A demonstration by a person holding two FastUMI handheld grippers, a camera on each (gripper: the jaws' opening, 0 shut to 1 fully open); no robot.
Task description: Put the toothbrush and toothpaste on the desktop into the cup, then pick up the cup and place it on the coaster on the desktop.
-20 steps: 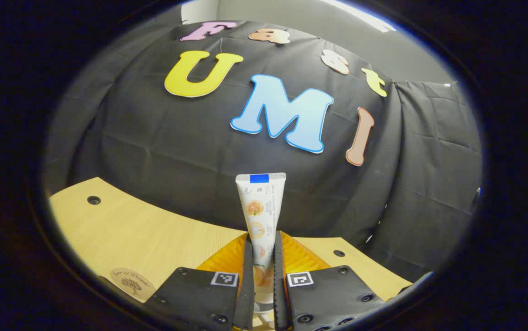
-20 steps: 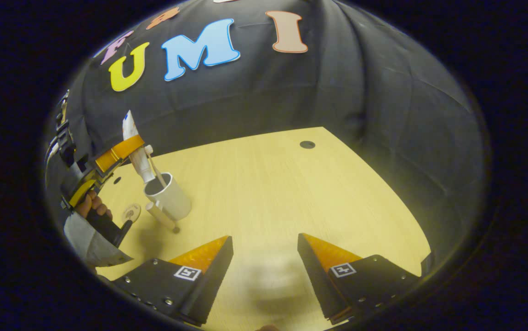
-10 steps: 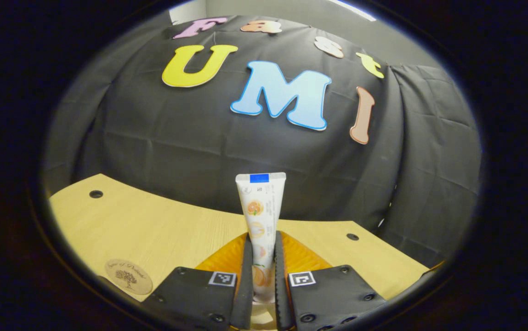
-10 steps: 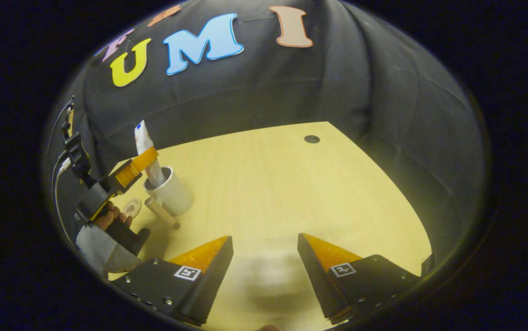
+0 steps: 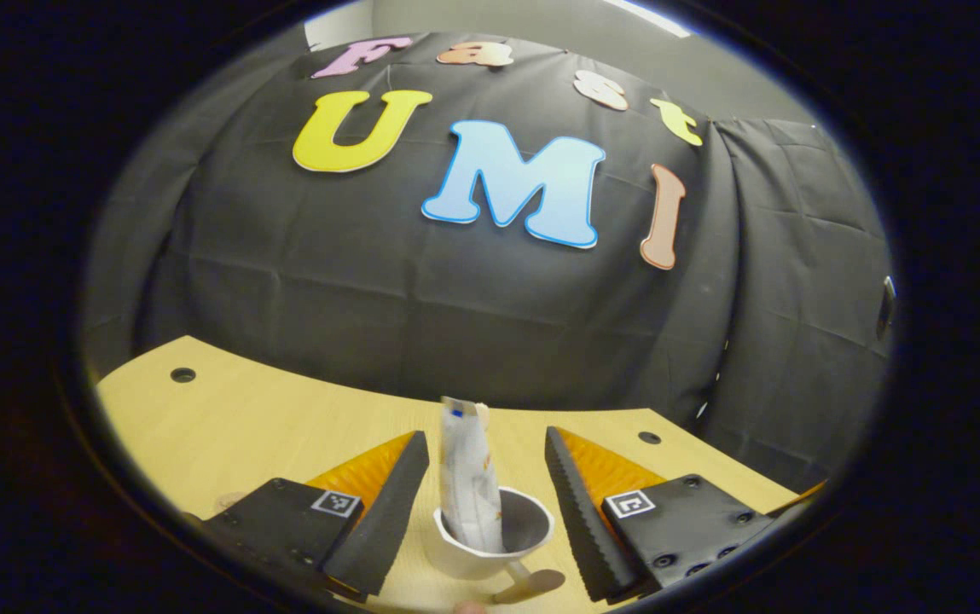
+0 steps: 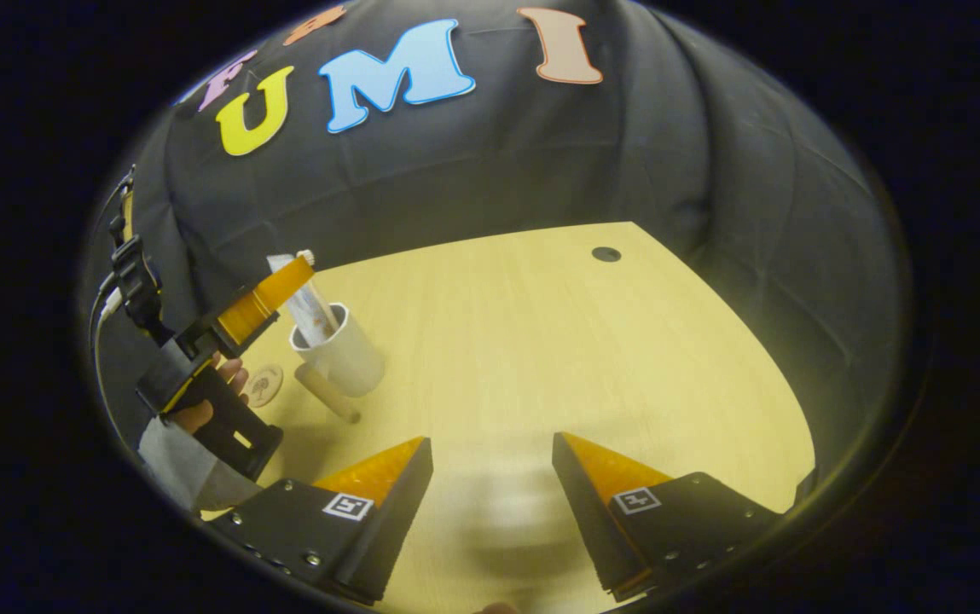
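Between my open left tongs stands the cup with toothpaste inside; my right tongs are open over bare worktop.

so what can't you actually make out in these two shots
- Toothbrush: right gripper view, just a small tip above the cup; the toothpaste and the left gripper cover the rest.
- Coaster: its print is too small to read; in the left gripper view a finger covers most of it.
- Cup handle: cut off at the bottom edge, left gripper view.
- Desk between the right gripper fingers: blurred.
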